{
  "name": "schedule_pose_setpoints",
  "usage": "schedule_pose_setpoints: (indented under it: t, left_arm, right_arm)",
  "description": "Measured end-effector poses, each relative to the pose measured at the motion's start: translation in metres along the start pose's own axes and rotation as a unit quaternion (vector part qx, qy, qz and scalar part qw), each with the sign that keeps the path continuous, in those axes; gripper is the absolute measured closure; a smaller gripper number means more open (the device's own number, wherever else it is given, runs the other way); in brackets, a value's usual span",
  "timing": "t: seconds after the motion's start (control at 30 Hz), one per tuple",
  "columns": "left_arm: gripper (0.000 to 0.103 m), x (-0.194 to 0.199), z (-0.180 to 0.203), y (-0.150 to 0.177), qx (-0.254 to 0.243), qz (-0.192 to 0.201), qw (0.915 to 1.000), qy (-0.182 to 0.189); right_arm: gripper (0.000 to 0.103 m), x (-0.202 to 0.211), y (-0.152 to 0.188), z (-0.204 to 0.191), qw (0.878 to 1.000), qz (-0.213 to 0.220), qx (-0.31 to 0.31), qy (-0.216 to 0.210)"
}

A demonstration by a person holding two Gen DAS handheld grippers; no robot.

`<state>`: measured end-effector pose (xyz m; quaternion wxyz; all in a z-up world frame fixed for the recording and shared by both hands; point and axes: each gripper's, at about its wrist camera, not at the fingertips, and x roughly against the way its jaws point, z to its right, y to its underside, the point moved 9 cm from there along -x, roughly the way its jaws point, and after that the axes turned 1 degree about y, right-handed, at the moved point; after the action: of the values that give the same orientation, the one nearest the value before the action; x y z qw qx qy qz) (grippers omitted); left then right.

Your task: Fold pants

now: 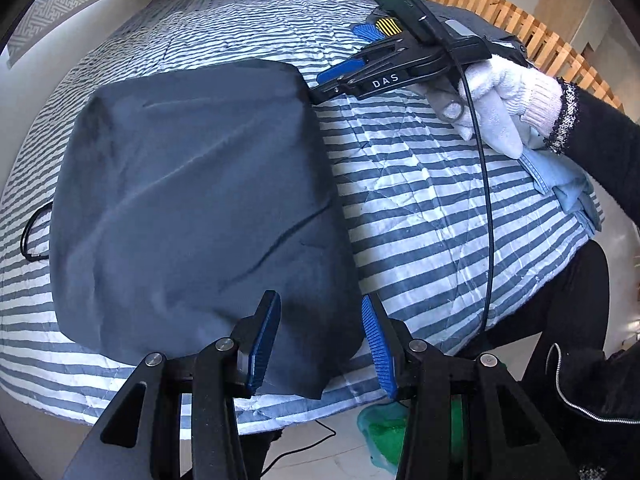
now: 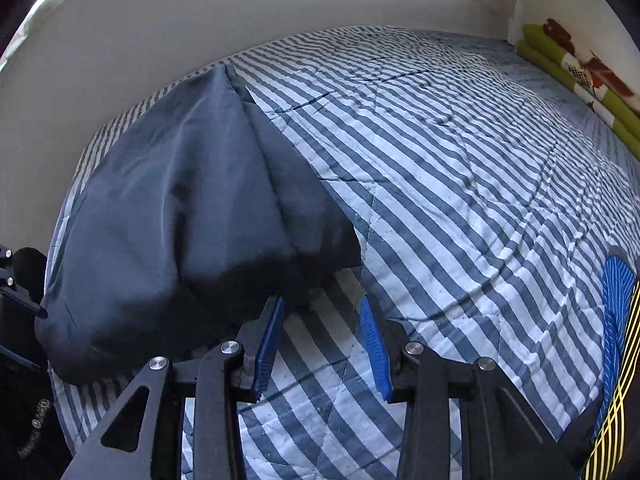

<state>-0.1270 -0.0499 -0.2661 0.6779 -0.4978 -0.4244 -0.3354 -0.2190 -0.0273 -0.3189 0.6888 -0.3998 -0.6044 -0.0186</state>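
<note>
The dark pants (image 1: 192,208) lie folded into a compact rectangle on the striped bed (image 1: 420,208), so the folding looks nearly finished. The left tongs (image 1: 320,344) stand spread over the bundle's 5 o'clock corner, pinching nothing. The right tongs (image 2: 322,344), also spread and empty, hover beside its 1 o'clock corner. Next likely a final fold or smoothing. A blue garment (image 1: 560,184) lies at 3 o'clock, clear.

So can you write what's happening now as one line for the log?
task: fold pants | pants: folded bundle on striped bed | left gripper: open over near corner | right gripper: open at far corner
</note>
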Motion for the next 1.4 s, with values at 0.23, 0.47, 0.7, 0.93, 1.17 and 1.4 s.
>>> schedule_pose_setpoints:
  t: [0.23, 0.47, 0.7, 0.93, 1.17, 1.4]
  left_arm:
    - [0.057, -0.015, -0.024, 0.005, 0.032, -0.020, 0.9993, -0.005]
    - [0.057, -0.029, -0.025, 0.011, 0.020, -0.043, 0.9988, 0.004]
    - [0.053, -0.039, -0.019, 0.021, -0.010, -0.060, 0.9981, -0.001]
    - [0.054, -0.038, -0.009, 0.028, -0.036, -0.076, 0.9965, 0.008]
    - [0.050, 0.012, -0.016, -0.041, 0.002, 0.021, 0.9985, 0.050]
    - [0.050, -0.055, -0.016, -0.034, -0.036, -0.044, 0.9983, 0.014]
  right_arm:
    - [0.085, -0.009, -0.009, -0.011, 0.998, -0.003, 0.053, -0.041]
    - [0.099, -0.002, -0.014, -0.009, 0.999, -0.003, 0.028, -0.030]
    - [0.099, 0.029, -0.046, -0.002, 0.999, 0.032, 0.027, -0.001]
    - [0.099, 0.030, -0.060, 0.026, 0.998, 0.051, -0.030, 0.000]
    - [0.099, 0.018, -0.054, 0.024, 1.000, 0.029, -0.012, 0.004]
    - [0.099, 0.010, -0.053, 0.040, 0.999, 0.020, -0.034, 0.005]
